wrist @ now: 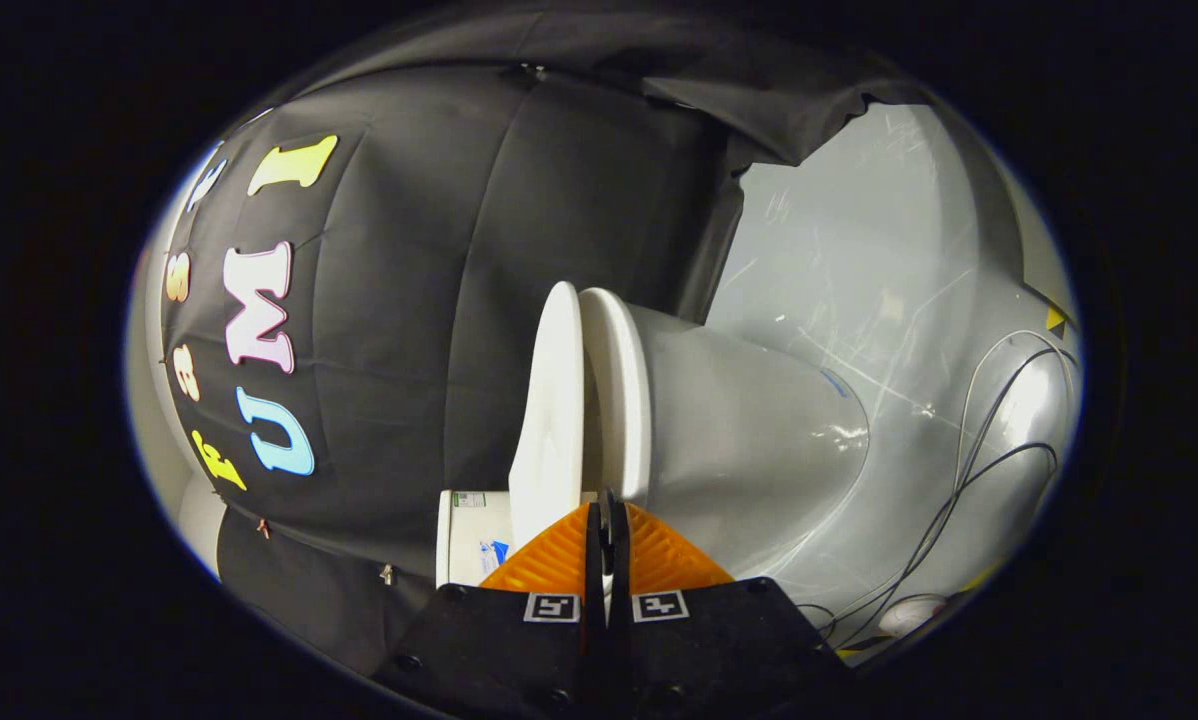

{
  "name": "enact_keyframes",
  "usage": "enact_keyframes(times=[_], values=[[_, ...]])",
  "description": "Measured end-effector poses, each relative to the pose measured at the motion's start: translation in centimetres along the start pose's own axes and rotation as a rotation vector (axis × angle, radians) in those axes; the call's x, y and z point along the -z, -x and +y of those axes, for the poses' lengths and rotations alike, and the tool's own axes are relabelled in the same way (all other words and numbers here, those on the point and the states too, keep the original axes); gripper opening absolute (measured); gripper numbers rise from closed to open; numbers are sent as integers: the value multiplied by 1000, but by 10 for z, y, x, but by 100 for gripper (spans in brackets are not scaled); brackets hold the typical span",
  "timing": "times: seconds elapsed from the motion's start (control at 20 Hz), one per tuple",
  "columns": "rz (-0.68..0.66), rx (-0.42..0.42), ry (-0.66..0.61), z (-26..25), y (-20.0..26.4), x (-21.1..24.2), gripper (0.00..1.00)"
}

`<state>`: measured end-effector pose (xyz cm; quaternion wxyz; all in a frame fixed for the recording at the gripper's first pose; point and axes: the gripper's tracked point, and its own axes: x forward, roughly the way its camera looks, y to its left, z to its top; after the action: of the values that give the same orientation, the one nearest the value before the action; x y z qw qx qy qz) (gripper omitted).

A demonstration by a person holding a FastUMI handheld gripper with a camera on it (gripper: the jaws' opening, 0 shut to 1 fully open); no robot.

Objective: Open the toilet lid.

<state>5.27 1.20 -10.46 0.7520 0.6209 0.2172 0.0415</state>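
The gripper was seen rolled onto its side, so that the toilet appeared lying sideways ahead of it. The fingers were drawn almost together, with only a thin slit left between them; whether anything was pinched in that slit could not be told. The fingertips were placed at the gap between the lid and the seat.

The lid was found slightly parted from the seat, a narrow dark wedge being visible between the two, wider toward the fingers. The seat was still laid against the bowl. The tank was seen beside the lid, on the side away from the bowl, with labels stuck on it.

Beyond the bowl, a pale scratched floor was shown. Several thin cables were laid across that floor, past the bowl's front, looping back toward the gripper. The toilet was backed by a black cloth wall on the lid's side.
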Motion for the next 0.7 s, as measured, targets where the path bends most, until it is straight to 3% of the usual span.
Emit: enact_keyframes(times=[0.15, 0.7], values=[[-14, 37, 15, 8, 1, 0, 5], [-34, 49, 204, 80, 21, 5, 5]])
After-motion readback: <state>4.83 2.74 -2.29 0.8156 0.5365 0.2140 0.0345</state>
